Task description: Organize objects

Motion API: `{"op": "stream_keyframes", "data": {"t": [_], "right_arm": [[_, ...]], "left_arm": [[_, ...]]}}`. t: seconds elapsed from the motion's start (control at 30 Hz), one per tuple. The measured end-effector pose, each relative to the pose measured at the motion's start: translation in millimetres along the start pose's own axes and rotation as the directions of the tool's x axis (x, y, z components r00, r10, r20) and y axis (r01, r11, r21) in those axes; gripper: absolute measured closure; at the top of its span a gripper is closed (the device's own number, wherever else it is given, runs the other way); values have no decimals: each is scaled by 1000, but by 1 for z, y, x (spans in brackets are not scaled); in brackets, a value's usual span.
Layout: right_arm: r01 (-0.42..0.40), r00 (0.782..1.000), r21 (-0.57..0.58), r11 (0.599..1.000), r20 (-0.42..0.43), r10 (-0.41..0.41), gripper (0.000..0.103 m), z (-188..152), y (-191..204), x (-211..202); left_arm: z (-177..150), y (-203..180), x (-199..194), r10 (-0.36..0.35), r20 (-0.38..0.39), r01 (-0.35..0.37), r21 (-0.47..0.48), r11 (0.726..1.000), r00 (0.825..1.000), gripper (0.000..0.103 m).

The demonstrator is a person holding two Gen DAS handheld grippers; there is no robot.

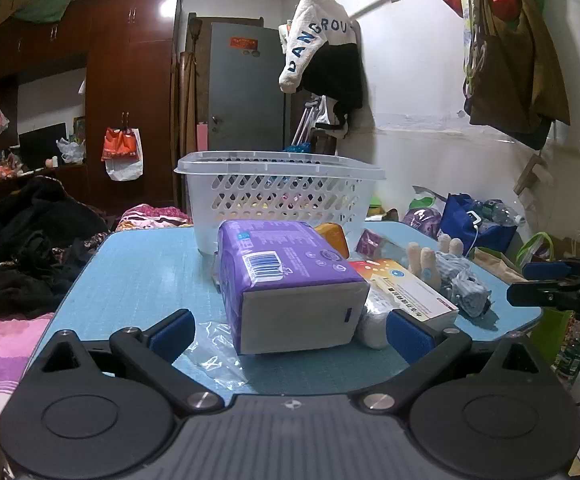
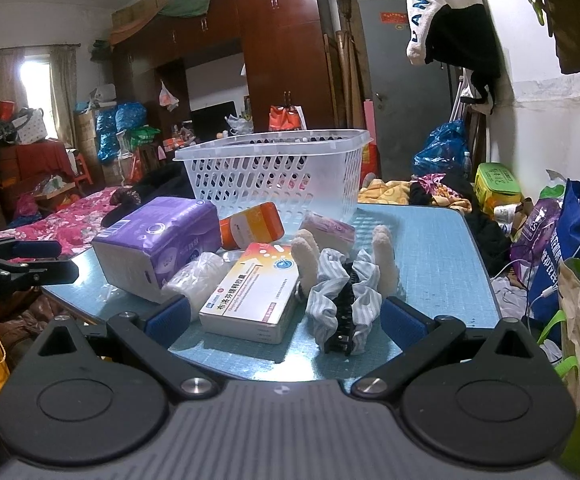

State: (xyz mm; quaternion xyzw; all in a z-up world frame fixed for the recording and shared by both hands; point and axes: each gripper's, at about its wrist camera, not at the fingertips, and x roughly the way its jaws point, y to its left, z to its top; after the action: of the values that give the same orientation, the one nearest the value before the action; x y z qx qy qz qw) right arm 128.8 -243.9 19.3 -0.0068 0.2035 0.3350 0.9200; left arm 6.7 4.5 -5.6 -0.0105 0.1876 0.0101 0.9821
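A white plastic basket (image 1: pixel 277 192) (image 2: pixel 277 172) stands at the far side of the blue table (image 1: pixel 149 276) (image 2: pixel 434 256). In front of it lie a purple tissue pack (image 1: pixel 290 280) (image 2: pixel 157 240), an orange box (image 2: pixel 251 226) (image 1: pixel 332 237), a white and orange medicine box (image 2: pixel 249 296) (image 1: pixel 406 292), a clear plastic bundle (image 2: pixel 197 276) and a striped blue scrunchie with cream socks (image 2: pixel 346 288) (image 1: pixel 458 280). My left gripper (image 1: pixel 290 338) is open just before the tissue pack. My right gripper (image 2: pixel 285 322) is open before the medicine box and scrunchie.
A crumpled clear wrapper (image 1: pixel 213 344) lies on the table near the left gripper. A bed with dark clothes (image 1: pixel 29 248) is on the left. Bags (image 2: pixel 562 248) stand to the right of the table. Clothes hang on the wall (image 1: pixel 322 60).
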Motion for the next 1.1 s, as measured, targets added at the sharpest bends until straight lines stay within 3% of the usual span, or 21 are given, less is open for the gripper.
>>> {"op": "stream_keyframes", "data": {"t": [1.1], "right_arm": [[0,1000,-4,1000,-5,0,0,-1,0,1]], "left_arm": [[-2,1,4,2,-8,-2,0,1000,1000,1]]}}
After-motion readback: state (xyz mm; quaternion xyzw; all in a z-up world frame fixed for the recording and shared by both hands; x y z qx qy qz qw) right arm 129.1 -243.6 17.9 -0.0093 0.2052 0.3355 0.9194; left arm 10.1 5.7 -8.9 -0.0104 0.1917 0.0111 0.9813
